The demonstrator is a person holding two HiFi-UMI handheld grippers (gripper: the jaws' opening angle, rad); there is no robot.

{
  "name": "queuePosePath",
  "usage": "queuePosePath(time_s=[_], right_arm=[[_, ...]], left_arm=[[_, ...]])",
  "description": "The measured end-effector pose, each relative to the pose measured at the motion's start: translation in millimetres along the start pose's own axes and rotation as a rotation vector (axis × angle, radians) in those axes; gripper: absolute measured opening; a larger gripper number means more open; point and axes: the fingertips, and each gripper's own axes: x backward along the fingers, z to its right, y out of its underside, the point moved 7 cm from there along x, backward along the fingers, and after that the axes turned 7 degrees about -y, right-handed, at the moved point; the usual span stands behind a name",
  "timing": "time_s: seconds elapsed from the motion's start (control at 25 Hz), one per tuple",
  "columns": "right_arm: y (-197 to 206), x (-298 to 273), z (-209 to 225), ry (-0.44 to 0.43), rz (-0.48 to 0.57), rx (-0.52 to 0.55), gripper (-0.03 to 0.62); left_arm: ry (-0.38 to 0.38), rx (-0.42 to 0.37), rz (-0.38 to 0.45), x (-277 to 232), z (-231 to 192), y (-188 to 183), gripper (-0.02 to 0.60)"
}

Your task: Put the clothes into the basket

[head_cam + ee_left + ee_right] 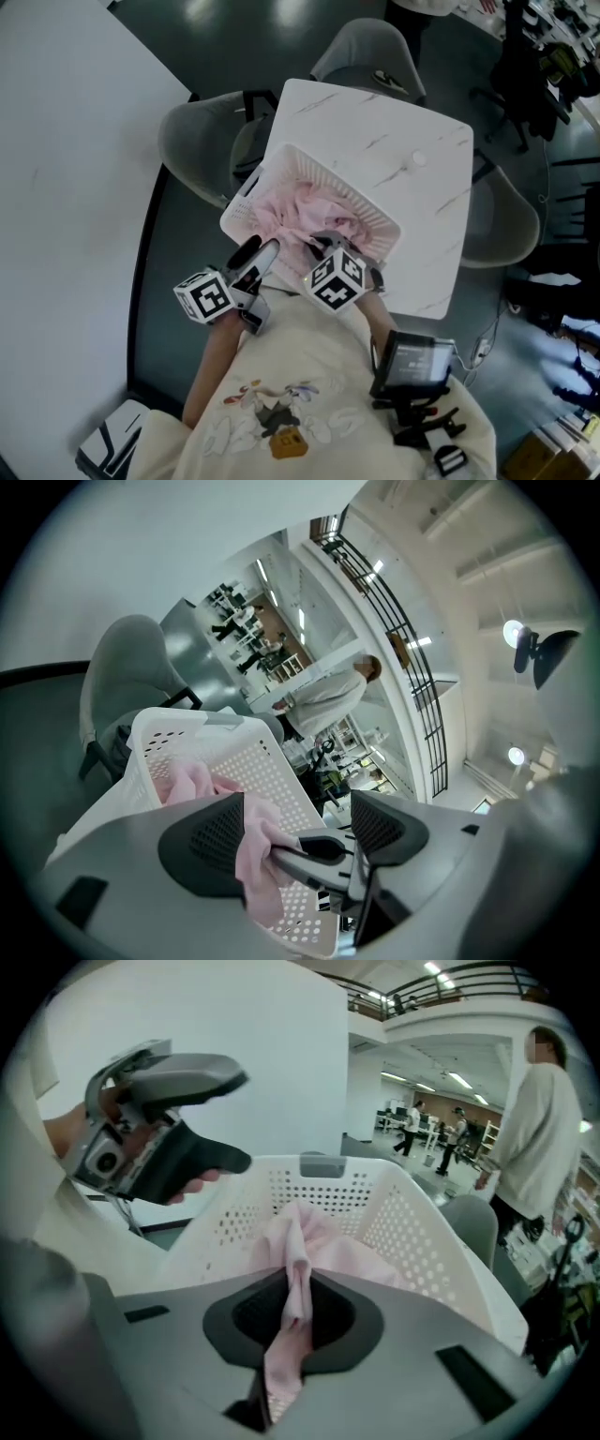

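Observation:
A white perforated basket (373, 204) stands on a white marble table (412, 122) and holds pink clothes (305, 211). My right gripper (323, 242) is at the basket's near rim. In the right gripper view it (293, 1312) is shut on a fold of the pink cloth (305, 1241), which runs up into the basket (422, 1232). My left gripper (262, 251) hovers just left of it, jaws wide apart. In the left gripper view, pink cloth (258, 855) hangs between its open jaws (295, 832) beside the left pad, along with the right gripper's tip (319, 847).
Grey chairs (202, 141) surround the table. A tall white panel (66, 187) fills the left side. A person in white (539, 1147) stands beyond the basket to the right. A black device (412, 361) hangs at my chest. A small white object (419, 159) lies on the tabletop.

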Motion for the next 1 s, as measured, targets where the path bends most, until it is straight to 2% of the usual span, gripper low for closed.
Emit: queuePosePath(time_s=[0.04,0.12,0.2,0.28,0.32,0.36,0.4,0.52,0.56,0.64,0.68,0.84,1.0], right_arm=[[5,-1,11,0.052,-0.032,-0.014,0.034],[15,-4,29,0.171,-0.12,-0.007,0.035],[21,-11,40,0.22,-0.162,-0.03,0.035],[22,-18,42,0.172,-0.127,-0.123,0.035],[22,-19,42,0.135,-0.094,-0.185,0.035],[22,-19,42,0.107,-0.061,-0.248,0.035],[23,-19,44,0.096,-0.039,-0.299,0.035],[23,-22,48,0.149,-0.043,-0.324,0.037],[23,-21,49,0.162,-0.035,-0.337,0.055],[19,-10,50,0.164,0.017,-0.396,0.181],[15,-1,51,0.177,0.049,-0.409,0.212],[-2,41,53,0.265,0.147,-0.376,0.25],[-15,74,45,0.264,0.234,-0.352,0.255]], left_arm=[[0.02,-0.013,0.0,0,1,1,0.358],[0.014,-0.032,-0.01,1,0,5,0.338],[-0.013,-0.039,-0.014,1,-3,7,0.289],[-0.037,-0.051,0.002,-1,-5,7,0.18],[-0.051,-0.061,0.01,-1,-5,7,0.1],[-0.062,-0.072,0.012,-1,-5,8,0.048],[-0.069,-0.081,0.01,-2,-5,8,0.022],[-0.071,-0.115,-0.015,-7,-1,12,0.011],[-0.072,-0.138,-0.025,-9,1,14,0.011],[-0.086,-0.195,-0.05,-13,4,18,0.011],[-0.094,-0.213,-0.062,-15,4,20,0.011],[-0.086,-0.189,-0.103,-23,-4,31,0.011],[-0.118,-0.223,-0.115,-27,-9,36,0.011]])
